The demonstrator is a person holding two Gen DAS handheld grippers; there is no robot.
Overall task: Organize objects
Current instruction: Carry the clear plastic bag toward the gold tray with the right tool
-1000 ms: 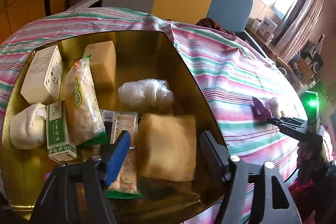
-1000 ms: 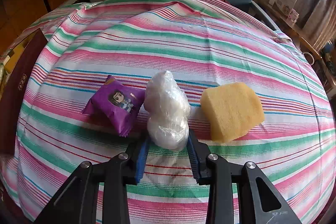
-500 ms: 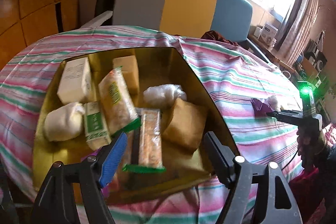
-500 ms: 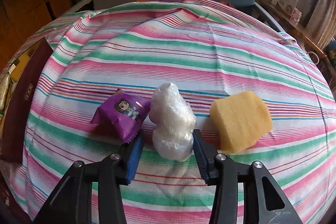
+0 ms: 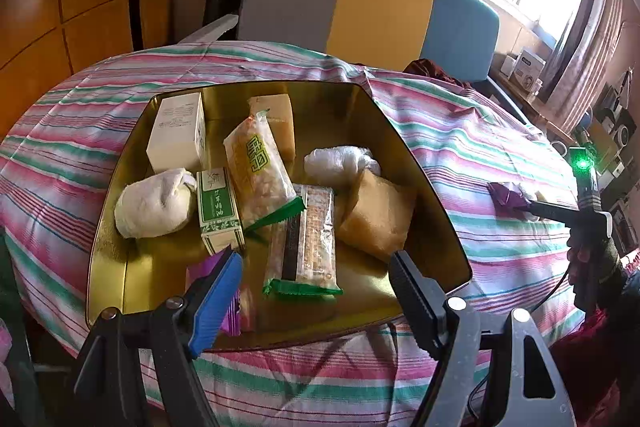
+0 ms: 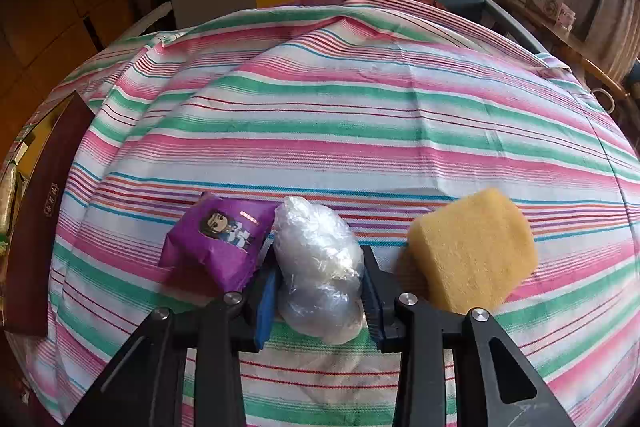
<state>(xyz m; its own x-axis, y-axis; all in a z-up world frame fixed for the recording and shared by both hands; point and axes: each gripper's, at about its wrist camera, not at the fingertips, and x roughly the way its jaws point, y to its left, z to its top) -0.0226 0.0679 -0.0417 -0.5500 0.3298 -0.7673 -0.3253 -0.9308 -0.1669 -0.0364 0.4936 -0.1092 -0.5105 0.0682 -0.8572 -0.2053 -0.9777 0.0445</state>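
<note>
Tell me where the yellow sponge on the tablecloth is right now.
In the right wrist view, the yellow sponge lies on the striped tablecloth, just right of the clear plastic bundle that the right gripper grips.

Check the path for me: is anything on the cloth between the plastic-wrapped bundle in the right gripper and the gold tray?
Only the purple snack packet, touching the plastic-wrapped bundle on the side toward the gold tray. The right gripper is shut on the bundle; the yellow sponge lies on the far side.
</note>
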